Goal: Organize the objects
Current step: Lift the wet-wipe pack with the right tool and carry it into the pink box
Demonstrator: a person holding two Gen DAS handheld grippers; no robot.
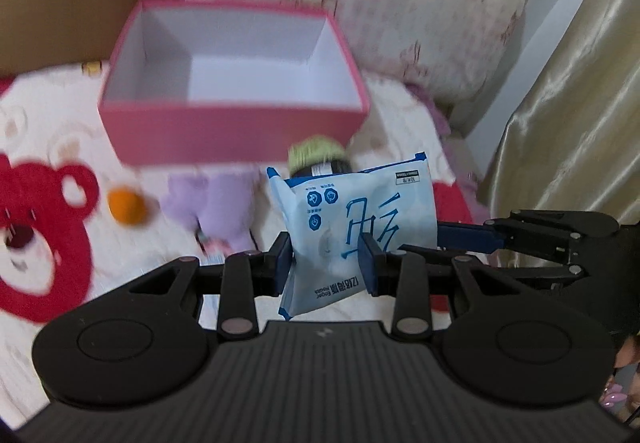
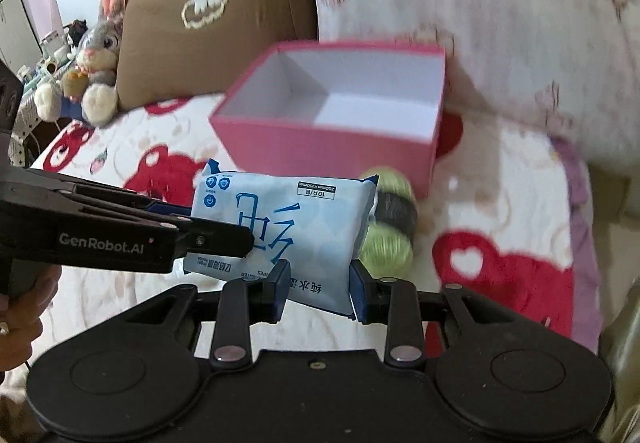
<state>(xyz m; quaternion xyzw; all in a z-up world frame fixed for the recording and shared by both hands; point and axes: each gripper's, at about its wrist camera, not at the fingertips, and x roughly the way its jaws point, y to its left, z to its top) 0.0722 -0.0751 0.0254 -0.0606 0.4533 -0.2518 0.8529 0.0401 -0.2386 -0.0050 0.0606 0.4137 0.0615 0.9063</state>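
A light blue pack of wet wipes (image 1: pixel 352 219) is held above the bed by both grippers. My left gripper (image 1: pixel 326 267) is shut on one end of the pack; it shows from the left in the right wrist view (image 2: pixel 224 235). My right gripper (image 2: pixel 320 285) is shut on the pack (image 2: pixel 288 219) at its near edge; it shows from the right in the left wrist view (image 1: pixel 472 235). An open pink box (image 1: pixel 236 91) with a white empty inside stands behind the pack, also in the right wrist view (image 2: pixel 340 115). A green and black yarn ball (image 2: pixel 390 219) lies beside the box.
On the bear-print blanket (image 1: pixel 48 203) lie a purple plush toy (image 1: pixel 216 203) and an orange ball (image 1: pixel 126 205). A brown pillow (image 2: pixel 200 23), a floral pillow (image 2: pixel 500 23) and a grey plush rabbit (image 2: pixel 98 55) stand at the back. A gold curtain (image 1: pixel 580 103) hangs on the right.
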